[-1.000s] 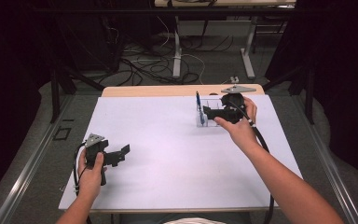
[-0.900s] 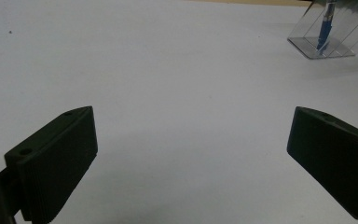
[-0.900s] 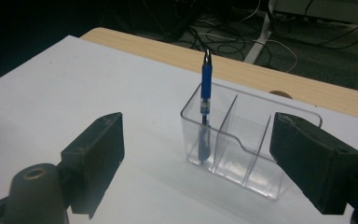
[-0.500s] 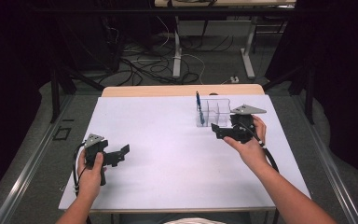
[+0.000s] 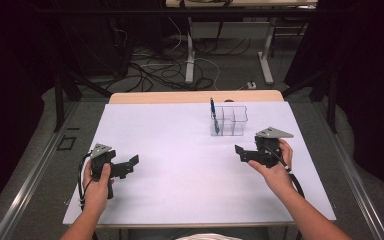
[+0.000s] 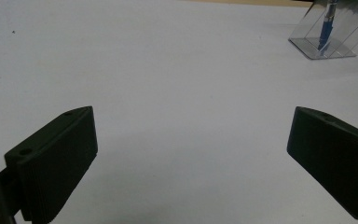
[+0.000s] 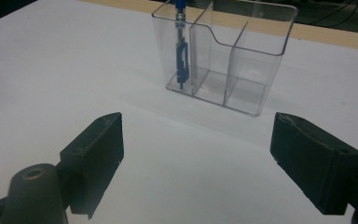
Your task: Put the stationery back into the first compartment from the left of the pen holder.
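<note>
My bench [image 5: 180, 150] is bare but for the clear organizer [image 5: 228, 120] at its far right, the blue pen [image 5: 213, 116] upright in its left compartment. Both tongs, left [image 5: 130, 165] and right [image 5: 241, 152], hang released and empty. I judge a careless reach by the right could tip the light organizer.
</note>
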Available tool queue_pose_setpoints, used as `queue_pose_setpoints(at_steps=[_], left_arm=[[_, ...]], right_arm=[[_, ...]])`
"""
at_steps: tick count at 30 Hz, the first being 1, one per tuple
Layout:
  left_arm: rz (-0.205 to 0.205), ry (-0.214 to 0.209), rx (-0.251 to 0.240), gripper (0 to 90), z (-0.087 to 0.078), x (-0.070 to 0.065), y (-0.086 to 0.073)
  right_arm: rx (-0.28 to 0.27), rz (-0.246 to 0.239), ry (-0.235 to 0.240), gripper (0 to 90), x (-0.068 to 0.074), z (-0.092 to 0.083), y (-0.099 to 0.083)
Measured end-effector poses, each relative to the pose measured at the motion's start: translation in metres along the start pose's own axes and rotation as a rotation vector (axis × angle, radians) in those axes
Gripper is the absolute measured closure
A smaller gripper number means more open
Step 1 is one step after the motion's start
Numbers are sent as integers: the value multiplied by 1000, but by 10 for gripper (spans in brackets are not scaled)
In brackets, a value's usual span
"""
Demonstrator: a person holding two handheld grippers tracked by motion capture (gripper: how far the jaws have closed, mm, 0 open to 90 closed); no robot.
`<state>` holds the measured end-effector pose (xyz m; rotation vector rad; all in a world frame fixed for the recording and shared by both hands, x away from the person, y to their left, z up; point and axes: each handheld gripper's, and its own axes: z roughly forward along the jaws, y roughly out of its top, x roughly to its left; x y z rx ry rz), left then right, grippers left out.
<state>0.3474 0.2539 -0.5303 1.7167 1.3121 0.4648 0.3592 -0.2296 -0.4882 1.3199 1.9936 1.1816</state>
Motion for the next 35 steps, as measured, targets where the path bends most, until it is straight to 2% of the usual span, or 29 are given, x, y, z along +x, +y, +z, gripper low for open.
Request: queue_pose_setpoints(at_steps=[11, 13, 15, 17, 20, 23, 35], left_arm=[[-1, 1, -1, 17, -1, 0, 0], [-1, 2, -1, 17, 0, 0, 0], [-1, 2, -1, 17, 0, 0, 0], [-1, 1, -2, 17, 0, 0, 0], [0, 0, -3, 17, -1, 0, 1], [0, 1, -6, 17, -1, 0, 1], [3, 1, -4, 17, 0, 0, 1]], right_arm=[[22, 26, -27, 168, -17, 7, -20], [23, 54, -26, 167, -20, 8, -21], [19, 59, -34, 167, -25, 8, -23], [24, 63, -47, 167, -29, 9, -26], [30, 96, -63, 167, -34, 10, -29], [33, 102, -88, 167, -39, 11, -31], [42, 114, -107, 167, -46, 16, -35]])
